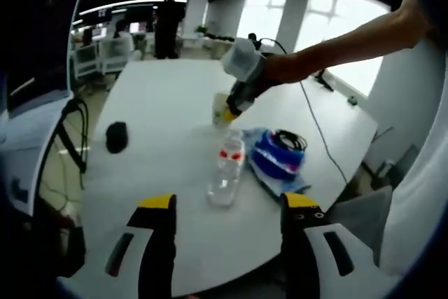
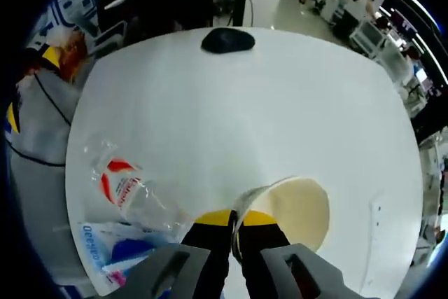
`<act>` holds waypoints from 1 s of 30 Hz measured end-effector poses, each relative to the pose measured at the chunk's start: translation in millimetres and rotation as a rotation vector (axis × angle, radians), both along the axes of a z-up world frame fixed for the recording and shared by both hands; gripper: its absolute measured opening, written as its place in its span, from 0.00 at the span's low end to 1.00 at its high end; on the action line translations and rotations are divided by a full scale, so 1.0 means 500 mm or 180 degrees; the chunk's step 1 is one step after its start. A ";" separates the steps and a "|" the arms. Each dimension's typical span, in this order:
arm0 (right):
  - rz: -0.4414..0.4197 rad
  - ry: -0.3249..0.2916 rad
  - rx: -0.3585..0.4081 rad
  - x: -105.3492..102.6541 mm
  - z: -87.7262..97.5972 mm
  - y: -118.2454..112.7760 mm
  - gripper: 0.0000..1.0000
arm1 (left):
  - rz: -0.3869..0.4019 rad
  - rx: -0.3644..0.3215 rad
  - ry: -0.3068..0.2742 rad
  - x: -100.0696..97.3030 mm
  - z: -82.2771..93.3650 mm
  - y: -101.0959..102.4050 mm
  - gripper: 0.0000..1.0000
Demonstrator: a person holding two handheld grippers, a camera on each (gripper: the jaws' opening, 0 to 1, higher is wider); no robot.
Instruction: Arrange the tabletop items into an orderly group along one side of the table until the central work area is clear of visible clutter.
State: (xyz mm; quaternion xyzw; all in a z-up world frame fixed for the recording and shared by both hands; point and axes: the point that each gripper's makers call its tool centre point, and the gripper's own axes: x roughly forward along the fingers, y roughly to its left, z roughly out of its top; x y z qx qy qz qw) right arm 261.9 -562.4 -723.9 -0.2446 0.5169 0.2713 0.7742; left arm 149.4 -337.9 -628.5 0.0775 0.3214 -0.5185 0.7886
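**Inspector:** Status of the right hand-held gripper (image 2: 238, 223)?

**Assistant:** Its jaws are clamped on the rim of a pale paper cup (image 2: 297, 211), which sits open-mouthed on the white desk (image 2: 280, 103). The left hand-held gripper (image 1: 227, 208) is spread apart, holding nothing, above the near edge.

**Inspector:** Other items?

**Assistant:** A clear plastic bottle (image 2: 129, 190) with a red label lies just beside the cup. A blue-printed bag (image 1: 276, 155) with a black cable (image 1: 290, 139) lies next to it. A black mouse (image 2: 227, 40) sits well apart.

**Inspector:** Risks?

**Assistant:** A rim-only grip may crush or release the cup. Swinging it sideways may knock the bottle rolling. I cannot tell whether the cup is empty; contents could spill.
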 end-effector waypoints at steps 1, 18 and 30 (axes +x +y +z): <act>-0.0014 -0.0008 -0.0008 0.003 0.000 -0.001 0.00 | 0.0005 0.0005 0.0001 0.000 -0.001 0.001 0.59; -0.0227 0.0015 0.0071 0.013 -0.005 -0.012 0.05 | 0.0014 0.0028 0.0033 -0.012 -0.012 0.002 0.59; -0.0689 -0.0003 0.0446 0.001 0.006 -0.006 0.12 | 0.0006 0.0003 0.0049 -0.015 -0.016 -0.010 0.59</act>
